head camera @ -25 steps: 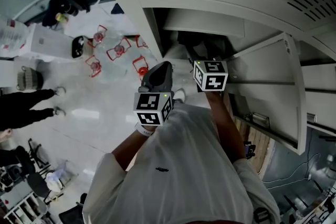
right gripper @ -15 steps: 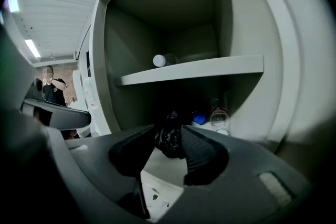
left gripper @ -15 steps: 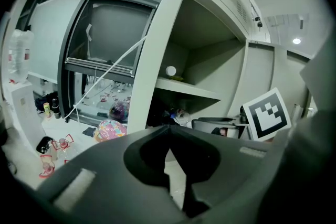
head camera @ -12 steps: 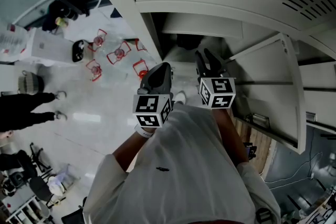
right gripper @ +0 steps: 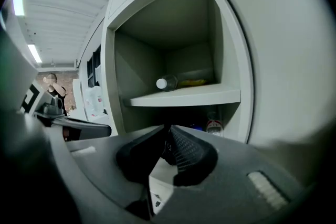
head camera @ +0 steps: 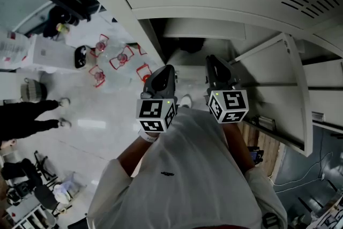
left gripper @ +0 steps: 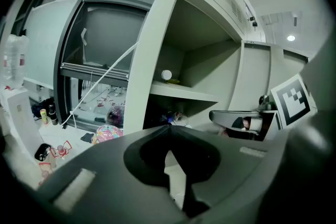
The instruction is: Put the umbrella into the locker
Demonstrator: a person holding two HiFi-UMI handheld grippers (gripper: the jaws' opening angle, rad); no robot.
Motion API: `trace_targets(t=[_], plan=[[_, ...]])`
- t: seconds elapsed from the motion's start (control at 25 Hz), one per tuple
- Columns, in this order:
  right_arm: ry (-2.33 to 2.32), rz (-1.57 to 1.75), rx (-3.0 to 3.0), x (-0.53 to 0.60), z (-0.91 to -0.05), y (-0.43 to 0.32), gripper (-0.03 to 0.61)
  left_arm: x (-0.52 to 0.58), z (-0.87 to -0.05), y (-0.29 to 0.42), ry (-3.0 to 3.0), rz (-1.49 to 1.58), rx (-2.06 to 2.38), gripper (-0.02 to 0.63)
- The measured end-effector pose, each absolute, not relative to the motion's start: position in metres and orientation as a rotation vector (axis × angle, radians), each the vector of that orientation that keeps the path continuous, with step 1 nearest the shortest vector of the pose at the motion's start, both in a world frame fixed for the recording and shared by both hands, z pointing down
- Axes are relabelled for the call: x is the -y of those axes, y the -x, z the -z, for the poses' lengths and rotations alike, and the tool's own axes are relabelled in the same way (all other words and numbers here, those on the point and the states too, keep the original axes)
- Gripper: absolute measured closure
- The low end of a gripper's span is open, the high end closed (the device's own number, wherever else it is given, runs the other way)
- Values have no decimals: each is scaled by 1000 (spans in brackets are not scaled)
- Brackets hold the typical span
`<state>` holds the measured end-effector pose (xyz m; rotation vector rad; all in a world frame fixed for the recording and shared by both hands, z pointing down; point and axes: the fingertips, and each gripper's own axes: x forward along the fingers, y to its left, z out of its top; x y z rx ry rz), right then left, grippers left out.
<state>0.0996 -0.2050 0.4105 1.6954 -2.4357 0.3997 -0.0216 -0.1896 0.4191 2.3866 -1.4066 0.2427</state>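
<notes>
The grey locker (head camera: pixel 278 88) stands open in front of me, its door swung to the right. A dark shape (head camera: pixel 190 44), likely the umbrella, lies deep in the compartment; I cannot make out more of it. My right gripper (head camera: pixel 213 60) hovers just outside the opening. Its jaws have just been closing and their tips now meet with nothing between them (right gripper: pixel 167 131). My left gripper (head camera: pixel 166 68) stays beside it to the left, also shut and empty (left gripper: pixel 168 124).
A shelf (right gripper: pixel 184 96) in the locker carries a lying bottle (right gripper: pixel 165 83) and a yellow item (right gripper: pixel 194 82). Small bottles (right gripper: pixel 212 124) stand below it. Red-framed objects (head camera: pixel 120 53) sit on the floor at left, and a person's legs (head camera: pixel 27 115) show farther left.
The right gripper has drawn back out of the locker opening and risen, and its jaws have closed. The left gripper has stayed in place.
</notes>
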Motion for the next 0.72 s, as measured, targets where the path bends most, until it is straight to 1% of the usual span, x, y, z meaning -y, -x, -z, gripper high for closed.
trace_targets(t=[0.2,0.72], plan=[[-1760,-383,2419,198,-412,-113,575,190,-413,21,-2414,-238,1404,603],[-1763,-312,2486,184,-384,-108,575,190,-403,26,-2428,-206,1420,603]])
